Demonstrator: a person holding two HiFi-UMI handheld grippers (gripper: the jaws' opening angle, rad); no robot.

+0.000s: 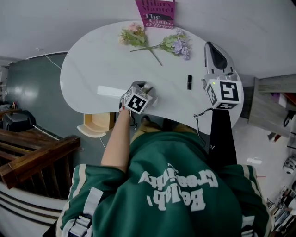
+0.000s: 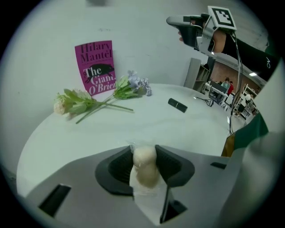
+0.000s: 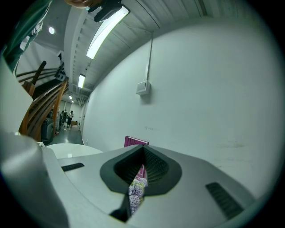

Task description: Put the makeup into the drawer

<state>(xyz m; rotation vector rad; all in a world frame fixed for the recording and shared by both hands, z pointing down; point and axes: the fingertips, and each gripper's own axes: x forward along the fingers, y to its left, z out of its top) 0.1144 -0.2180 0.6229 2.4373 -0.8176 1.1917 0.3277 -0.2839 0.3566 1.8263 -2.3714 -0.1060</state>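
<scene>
My left gripper (image 1: 145,86) (image 2: 144,150) points steeply down at the near edge of the white table (image 1: 92,65), shut on a cream makeup sponge (image 2: 145,167) in a clear wrapper; both pads press its sides. A black makeup tube (image 1: 189,82) (image 2: 177,105) lies on the table to the right. An open wooden drawer (image 1: 95,125) shows under the table's near-left edge. My right gripper (image 1: 211,45) (image 3: 143,149) is held level over the table's right side, its jaws closed together with nothing between them; it also shows in the left gripper view (image 2: 178,21).
A bunch of artificial flowers (image 1: 157,44) (image 2: 95,100) lies at the back of the table. A magenta book (image 1: 156,13) (image 2: 95,67) leans against the wall behind it. Dark wooden railings (image 1: 32,152) stand at the left.
</scene>
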